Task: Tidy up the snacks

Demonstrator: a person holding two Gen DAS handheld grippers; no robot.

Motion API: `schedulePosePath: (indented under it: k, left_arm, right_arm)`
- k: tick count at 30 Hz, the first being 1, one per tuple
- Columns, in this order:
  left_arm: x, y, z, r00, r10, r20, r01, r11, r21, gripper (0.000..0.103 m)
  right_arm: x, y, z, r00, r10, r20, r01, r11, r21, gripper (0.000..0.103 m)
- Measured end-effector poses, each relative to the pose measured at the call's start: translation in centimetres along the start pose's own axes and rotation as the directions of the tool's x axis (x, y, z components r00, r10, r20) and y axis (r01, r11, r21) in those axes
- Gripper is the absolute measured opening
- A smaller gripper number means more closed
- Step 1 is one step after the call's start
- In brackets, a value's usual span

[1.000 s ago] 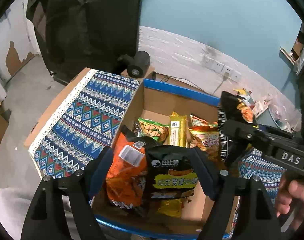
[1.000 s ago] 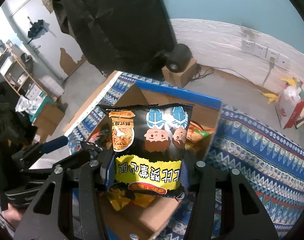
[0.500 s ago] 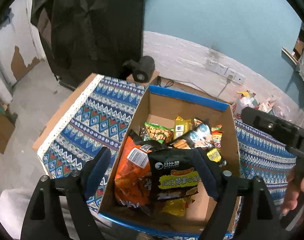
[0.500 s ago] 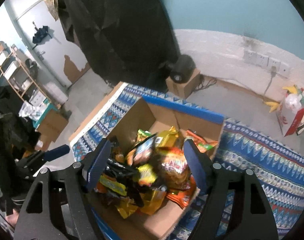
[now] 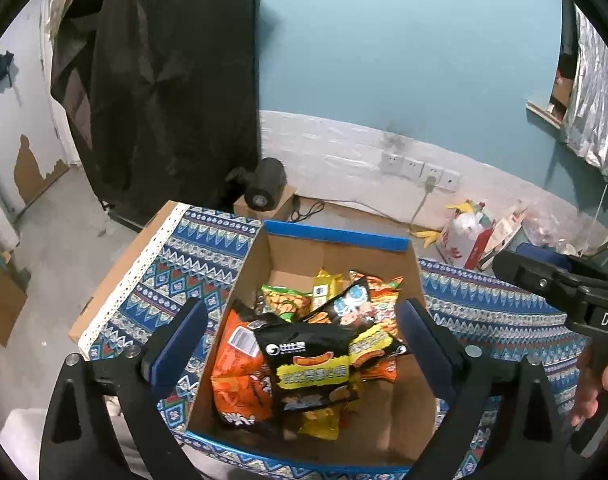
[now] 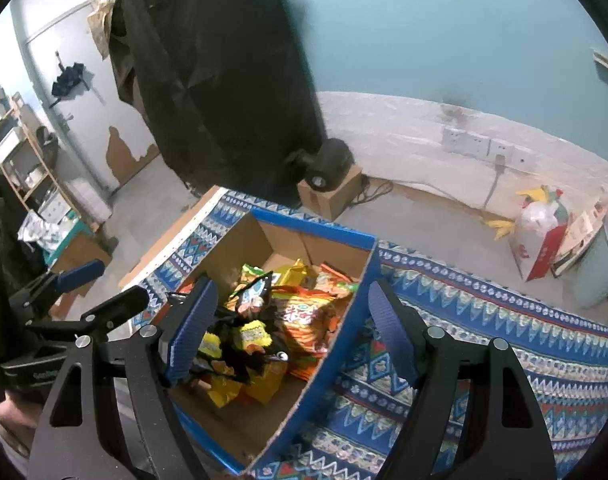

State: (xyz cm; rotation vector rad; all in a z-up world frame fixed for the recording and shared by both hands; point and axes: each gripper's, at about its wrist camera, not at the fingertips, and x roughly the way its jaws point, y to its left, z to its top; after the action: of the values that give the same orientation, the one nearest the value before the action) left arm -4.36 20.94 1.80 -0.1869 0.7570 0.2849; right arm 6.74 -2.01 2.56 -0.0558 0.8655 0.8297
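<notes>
Both grippers are sitting higher above the box than a second ago, and the black noodle packet that the right gripper (image 6: 292, 336) was clamping is now lying in the pile. Its jaws have just been opening and are standing wide with nothing between them. The left gripper (image 5: 300, 350) has also just been spreading its jaws; its blue pads (image 5: 180, 344) are flanking the box without touching any packet, so it too is released.

Below them, the cardboard box (image 5: 335, 240) with a blue rim is holding the snacks: a black packet with a yellow label (image 5: 307, 368) is lying on top near the front, an orange bag (image 5: 240, 384) is leaning beside it at the left, and a green packet (image 5: 284, 298) and a yellow one (image 5: 323, 286) are resting toward the back.

Under the box, a blue patterned cloth (image 6: 483, 320) is covering the table. In the left view, a hand (image 5: 595, 388) is gripping the other tool's handle at the right edge.
</notes>
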Motion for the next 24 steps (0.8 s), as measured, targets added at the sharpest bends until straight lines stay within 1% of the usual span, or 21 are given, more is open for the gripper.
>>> schedulePosePath:
  k: [3,6,8,10,14,18,24]
  left_arm:
    - [-0.3,-0.3,0.0,1.0,-0.002,0.008,0.002,1.0,0.004,0.101]
    - [-0.4,-0.8,-0.2,0.999,0.032,0.019,-0.032,0.999,0.026,0.102]
    - [-0.4,-0.9,-0.3,0.999,0.039,0.019,-0.04,0.999,0.033,0.102]
    - [-0.4,-0.9,-0.4,1.0,0.028,0.011,-0.029,0.999,0.028,0.102]
    - [-0.8,-1.1,-0.4,1.0,0.009,0.022,-0.009,1.0,0.023,0.102]
    - [-1.0,-1.4,-0.4,1.0,0.007,0.029,-0.008,0.999,0.031,0.102]
    - [-0.9,-1.5,-0.6,1.0,0.003,0.013,-0.004,1.0,0.024,0.102]
  right_arm:
    - [-0.8,-0.3,-0.4,1.0,-0.005,0.008,0.005,1.0,0.009,0.077]
    - [-1.3,-0.5,-0.8,1.0,-0.012,0.011,0.012,1.0,0.004,0.078]
    - [-1.7,-0.6,-1.1,1.0,-0.018,0.013,0.018,1.0,0.0,0.078]
    - [-2.0,-0.7,-1.3,1.0,-0.024,0.017,0.024,1.0,-0.005,0.078]
    - [-2.1,-1.2,-1.6,0.999,-0.033,0.011,0.033,0.999,0.001,0.078]
    - [-2.3,-1.8,-1.9,0.999,-0.045,0.008,0.045,0.999,0.002,0.078]
    - [-2.4,-2.1,-2.0,0.999,-0.051,0.005,0.051,0.999,0.003,0.078]
